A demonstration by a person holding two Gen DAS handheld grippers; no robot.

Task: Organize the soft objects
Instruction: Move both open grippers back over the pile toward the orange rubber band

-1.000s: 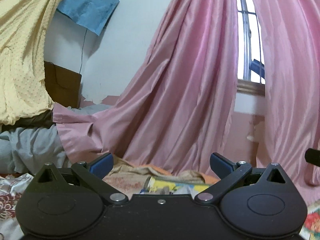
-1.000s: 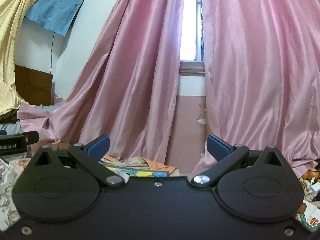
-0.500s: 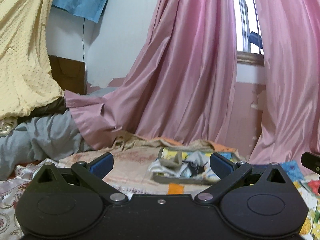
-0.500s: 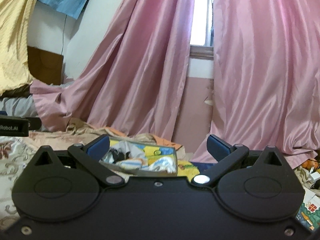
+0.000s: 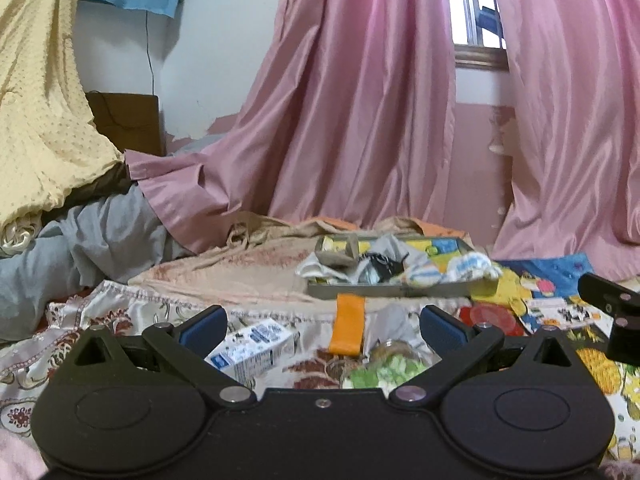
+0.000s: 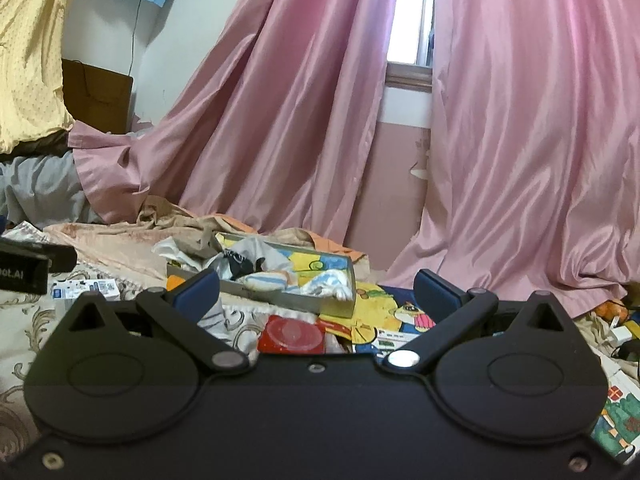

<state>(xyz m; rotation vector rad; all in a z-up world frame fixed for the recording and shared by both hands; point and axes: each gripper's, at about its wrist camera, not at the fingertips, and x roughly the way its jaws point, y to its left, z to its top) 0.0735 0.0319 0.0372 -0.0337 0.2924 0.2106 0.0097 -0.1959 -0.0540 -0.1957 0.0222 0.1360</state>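
Note:
A shallow grey box [image 5: 400,291] [image 6: 280,297] with a bright cartoon lining lies on the bed and holds several crumpled socks and cloths [image 5: 372,266] [image 6: 256,264]. My left gripper [image 5: 323,325] is open above the bedspread, well short of the box, nothing between its blue pads. An orange strip [image 5: 348,330] and a grey-white cloth [image 5: 390,320] lie just ahead of it. My right gripper [image 6: 318,290] is open too, empty, in front of the box's near right corner. A striped grey cloth [image 6: 212,318] sits by its left finger.
A small blue-white carton [image 5: 254,346] [image 6: 86,289], a red disc pack [image 5: 490,319] [image 6: 292,334] and a green-flecked packet [image 5: 386,370] lie on the patterned bedspread [image 5: 120,316]. Pink curtains [image 5: 360,120], a yellow blanket [image 5: 36,100] and grey bedding [image 5: 80,240] close the back.
Both cameras have tilted downward from the curtains to the bed, bringing the box of cloths and the loose items into view. Both grippers stayed open.

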